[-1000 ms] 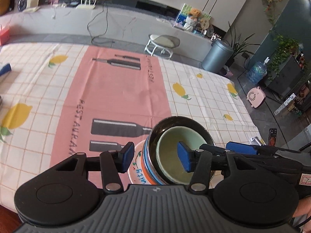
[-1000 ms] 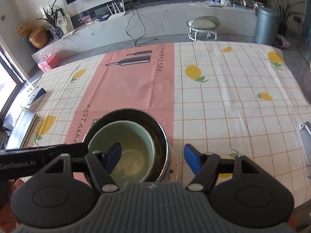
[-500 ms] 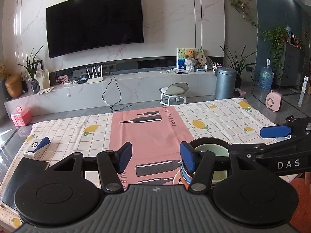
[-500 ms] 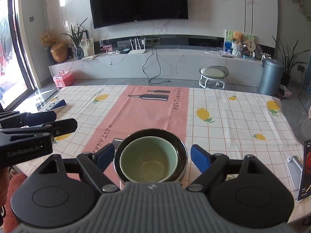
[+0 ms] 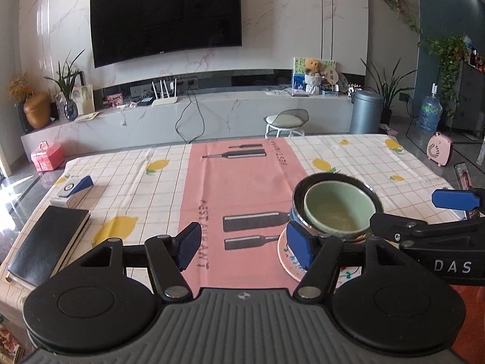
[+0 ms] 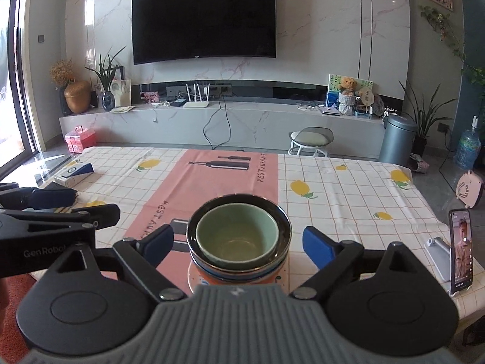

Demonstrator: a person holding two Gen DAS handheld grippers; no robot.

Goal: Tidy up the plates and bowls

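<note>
I take the stack of dishes as my landmark: a pale green bowl [image 6: 237,236] nests inside a dark bowl [image 6: 239,209], which sits on a blue-and-orange banded bowl [image 6: 242,276], and all of that rests on a white plate [image 5: 288,257] with coloured lettering. The stack stands on the counter [image 6: 348,194], at the near end of the pink strip of the tablecloth.

My right claw [image 6: 239,242] is spread wide, its blue pads on either side of the stack and clear of it, holding nothing. My left claw [image 5: 244,250] is also wide open and empty; it sits to the left of the stack, with its right pad just in front of the plate's left edge (whether it touches, I cannot tell).

Well to the left of the stack lie a black notebook [image 5: 48,239] and a small blue-and-white box [image 5: 72,188]. To the right of the stack a phone [image 6: 461,250] stands upright on a stand, its screen lit.
</note>
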